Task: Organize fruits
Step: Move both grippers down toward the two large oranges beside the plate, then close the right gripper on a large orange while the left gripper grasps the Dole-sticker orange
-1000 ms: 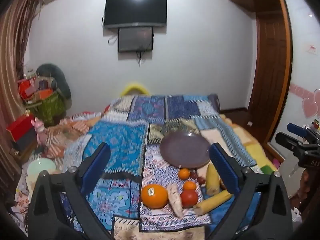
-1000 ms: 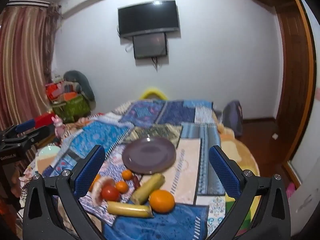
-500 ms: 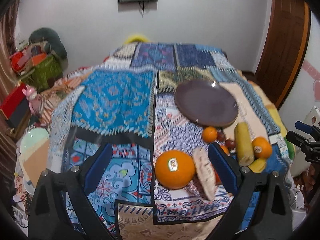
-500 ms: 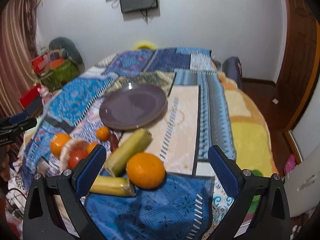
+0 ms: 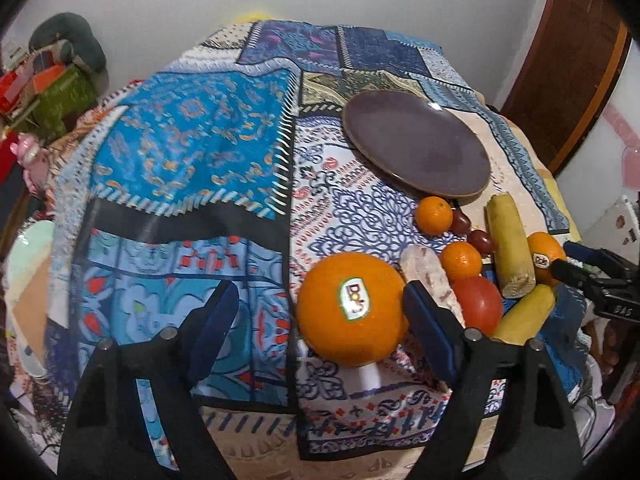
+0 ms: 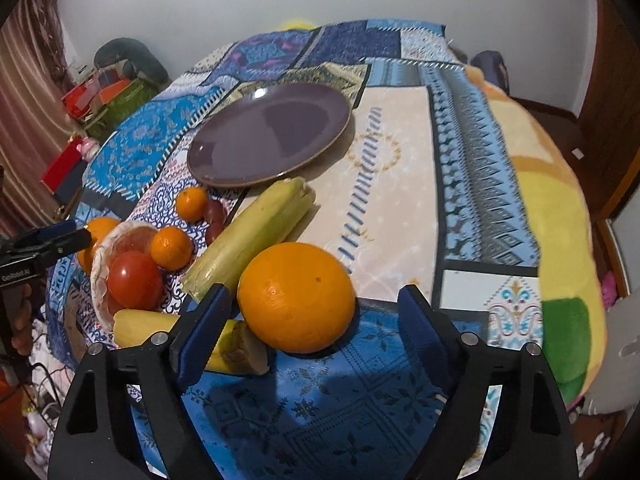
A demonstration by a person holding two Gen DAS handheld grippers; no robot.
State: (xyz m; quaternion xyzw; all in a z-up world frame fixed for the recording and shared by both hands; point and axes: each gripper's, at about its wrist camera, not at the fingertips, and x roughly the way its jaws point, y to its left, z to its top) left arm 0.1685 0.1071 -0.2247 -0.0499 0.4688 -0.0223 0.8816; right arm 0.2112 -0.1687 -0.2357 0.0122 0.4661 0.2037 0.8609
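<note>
plate (image 6: 268, 136) behind fruits, tomato (image 6: 135, 280) in bowl (image 6: 100, 276)

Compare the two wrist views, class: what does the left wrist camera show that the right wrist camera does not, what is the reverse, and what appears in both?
Only the left wrist view shows the Dole sticker on the large orange ahead of the open left claw, and a pale green dish at the left edge.

Only the right wrist view shows the yellow and green blanket and the open right claw straddling its own large orange.

Both show the empty purple plate, the tomato, small oranges and corn cobs on the patchwork cloth.
</note>
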